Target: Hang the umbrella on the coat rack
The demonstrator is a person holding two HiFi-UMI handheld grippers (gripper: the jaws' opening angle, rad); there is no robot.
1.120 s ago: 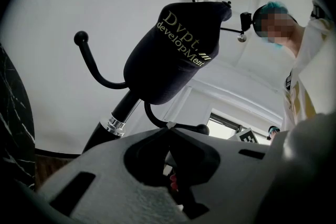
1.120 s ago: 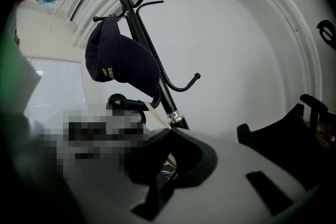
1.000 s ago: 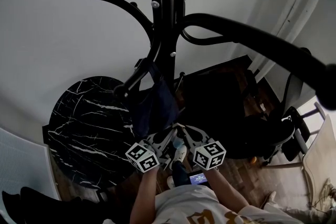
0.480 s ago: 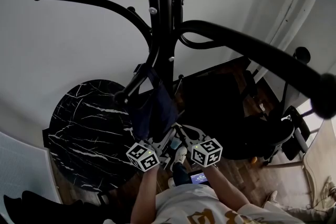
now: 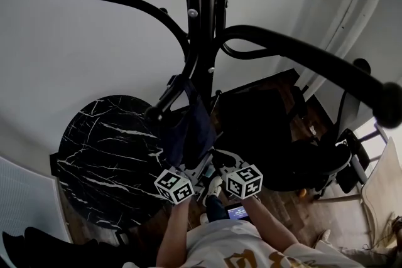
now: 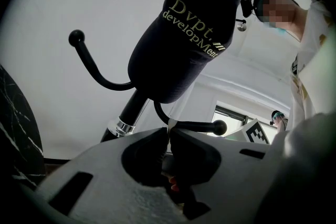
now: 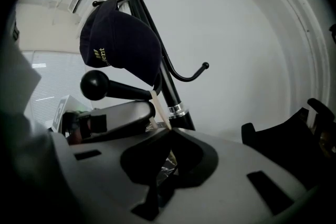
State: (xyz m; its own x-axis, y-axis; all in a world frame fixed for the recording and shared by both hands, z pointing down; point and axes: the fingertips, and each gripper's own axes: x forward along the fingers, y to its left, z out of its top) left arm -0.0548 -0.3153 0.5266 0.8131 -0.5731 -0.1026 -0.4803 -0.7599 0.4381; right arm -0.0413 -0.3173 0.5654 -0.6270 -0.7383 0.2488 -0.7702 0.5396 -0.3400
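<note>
Two grippers drawn closer | left gripper (image 6: 169, 136), right gripper (image 7: 169, 131) pinch umbrella (image 6: 178, 44)

Ahead, the coat rack pole (image 5: 204, 41) and hanging umbrella (image 5: 188, 128) block passage.

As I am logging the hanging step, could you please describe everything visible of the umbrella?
The umbrella is folded, of dark navy fabric with gold lettering printed on it. It hangs down from a lower hook of the black coat rack, draped over the hook's arm. Just below it, the left gripper and the right gripper are each shut on a thin pale strip leading up toward its lower end.
</note>
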